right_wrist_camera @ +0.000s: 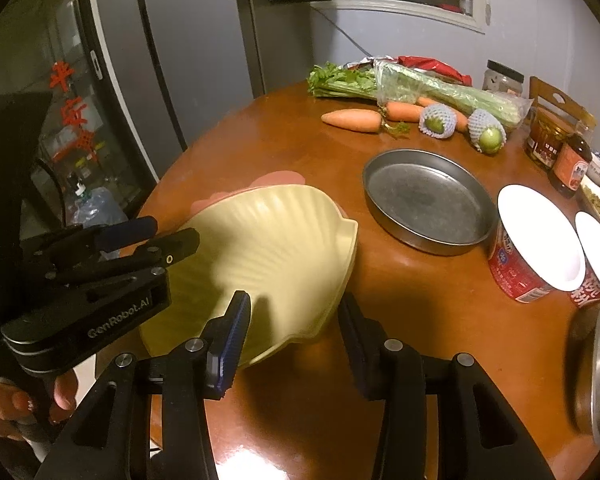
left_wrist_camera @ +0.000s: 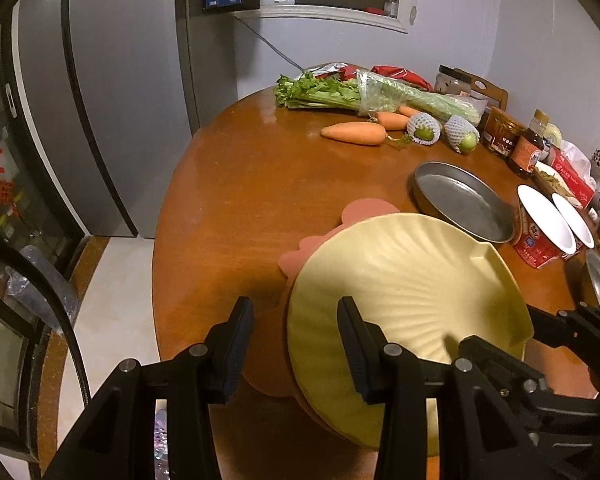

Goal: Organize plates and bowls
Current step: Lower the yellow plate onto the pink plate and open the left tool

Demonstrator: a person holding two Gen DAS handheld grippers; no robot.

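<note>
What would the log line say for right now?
yellow shell plate on pink plate | left tongs open, astride rim | right tongs open, astride rim

On the tabletop (right_wrist_camera: pixel 284 136) in front of me I count one yellow shell-shaped plate (right_wrist_camera: pixel 268 240) lying on one pink plate (right_wrist_camera: pixel 278 178), and one round metal pan (right_wrist_camera: pixel 428 200) beside them. Two paper cups (right_wrist_camera: pixel 536 240) with white insides stand side by side near the right edge. Farther back there are three carrots (right_wrist_camera: pixel 354 119), two green fruits in foam netting (right_wrist_camera: pixel 438 120), and one bunch of celery (right_wrist_camera: pixel 412 86) in a plastic sleeve. I see two dark sauce bottles or jars (right_wrist_camera: pixel 572 162) and one clear jar with a black lid (right_wrist_camera: pixel 502 77); the clutter behind them is too small to count.
</note>
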